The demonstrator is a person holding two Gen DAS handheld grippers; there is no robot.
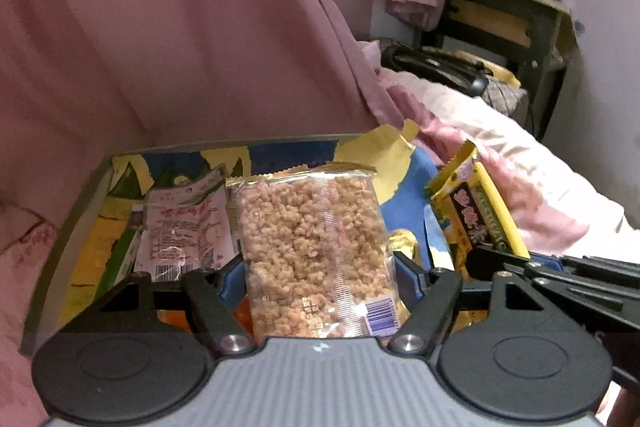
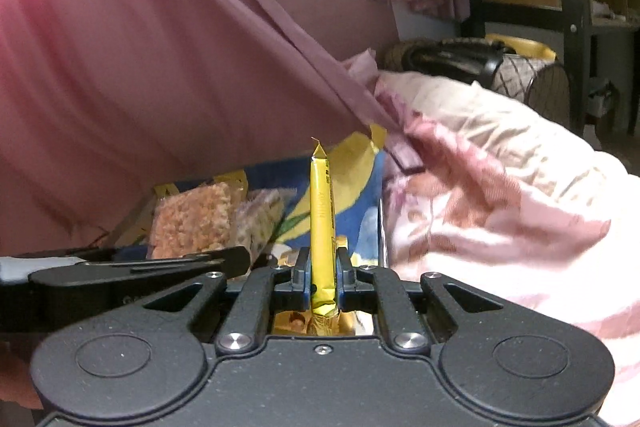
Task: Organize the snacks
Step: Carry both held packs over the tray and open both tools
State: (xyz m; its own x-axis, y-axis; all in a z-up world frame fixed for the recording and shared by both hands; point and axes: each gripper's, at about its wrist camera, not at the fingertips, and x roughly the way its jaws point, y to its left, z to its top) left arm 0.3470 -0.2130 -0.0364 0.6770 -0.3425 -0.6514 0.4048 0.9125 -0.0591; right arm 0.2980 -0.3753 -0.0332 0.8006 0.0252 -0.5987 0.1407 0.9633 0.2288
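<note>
My left gripper point(image 1: 320, 277) is shut on a clear packet of puffed-rice cake point(image 1: 316, 251) and holds it upright over a low table with a blue and yellow top point(image 1: 404, 203). A white and red sachet point(image 1: 184, 231) lies on the table to its left. My right gripper point(image 2: 322, 277) is shut on a yellow snack packet point(image 2: 321, 227), held edge-on and upright. The same yellow packet point(image 1: 476, 215) shows at the right of the left wrist view, and the rice cake point(image 2: 192, 223) at the left of the right wrist view.
A pink curtain point(image 1: 180, 27) hangs behind the table. A pink and white quilt point(image 2: 500, 195) lies to the right. A dark shelf unit point(image 1: 516, 19) and a black bag point(image 1: 436, 67) stand at the back right.
</note>
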